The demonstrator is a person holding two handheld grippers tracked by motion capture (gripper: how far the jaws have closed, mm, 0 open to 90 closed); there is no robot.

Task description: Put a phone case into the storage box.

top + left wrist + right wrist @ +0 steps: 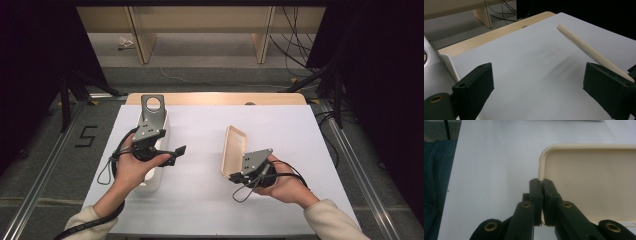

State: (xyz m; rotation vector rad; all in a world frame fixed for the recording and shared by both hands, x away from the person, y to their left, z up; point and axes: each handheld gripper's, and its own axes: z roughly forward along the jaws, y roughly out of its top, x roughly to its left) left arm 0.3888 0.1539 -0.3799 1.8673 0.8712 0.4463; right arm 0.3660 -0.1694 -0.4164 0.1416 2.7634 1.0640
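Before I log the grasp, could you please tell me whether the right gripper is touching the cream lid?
Touching: the right gripper view shows the right gripper with its jaws pinched on the cream lid's rim.

Cream sleeves [327,215] at the frame's bottom corners. Both black tongs, left [177,152] and right [232,177], carry grey three-cornered plates [148,131], brass-ringed screw holes [490,226] and looping black cables [107,170].
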